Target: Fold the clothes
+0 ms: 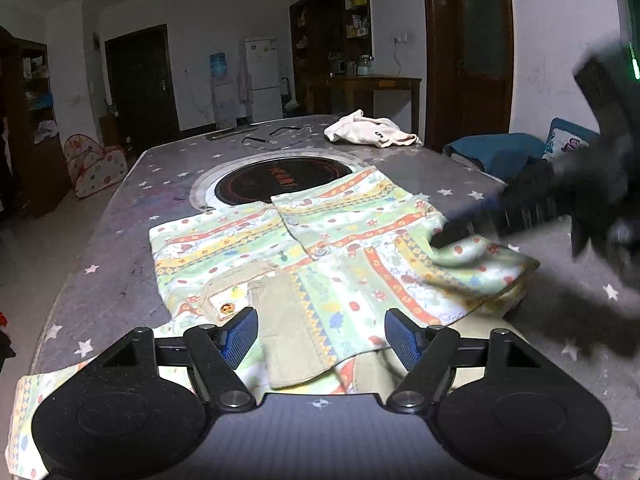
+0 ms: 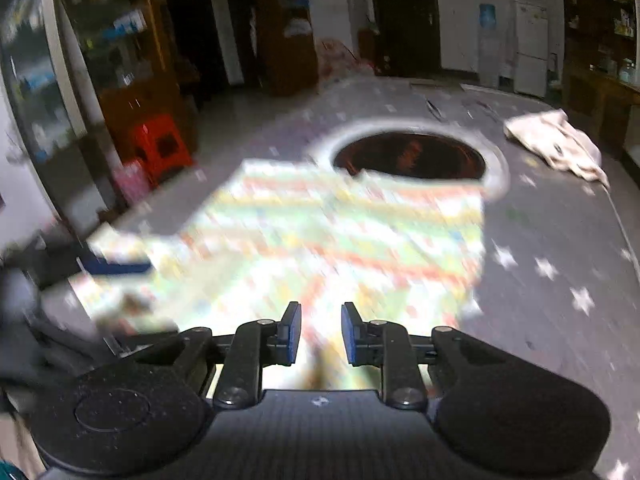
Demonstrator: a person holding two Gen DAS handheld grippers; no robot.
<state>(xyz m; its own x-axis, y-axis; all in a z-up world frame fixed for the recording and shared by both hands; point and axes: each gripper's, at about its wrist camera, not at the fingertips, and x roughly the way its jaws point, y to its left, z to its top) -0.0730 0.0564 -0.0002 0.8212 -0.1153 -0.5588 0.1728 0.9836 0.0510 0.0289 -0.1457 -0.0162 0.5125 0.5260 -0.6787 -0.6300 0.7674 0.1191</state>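
the patterned shirt (image 1: 304,248) is spread on the starred table (image 1: 120,264) just before the round cooktop (image 1: 280,180), one sleeve turned in. the left gripper (image 1: 320,336) is held wide and empty; the right gripper (image 2: 320,336) is held narrower, nothing gripped. most folds are judged undone; a cream garment (image 1: 372,128) is left untouched.

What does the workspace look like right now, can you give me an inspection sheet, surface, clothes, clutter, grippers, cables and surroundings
Surface: grey star-print table cover with a round black cooktop set into it.
Job's things: patterned shirt spread flat, its right side bunched; cream garment crumpled at the far end.
Clutter: thin dark items beyond the cooktop, unclear what.
Grippers: left gripper open above the shirt's near edge; right gripper slightly open over the shirt, motion-blurred.
Cables: nothing seen on the table.
Surroundings: white fridge, water dispenser, wooden shelves, red stool.
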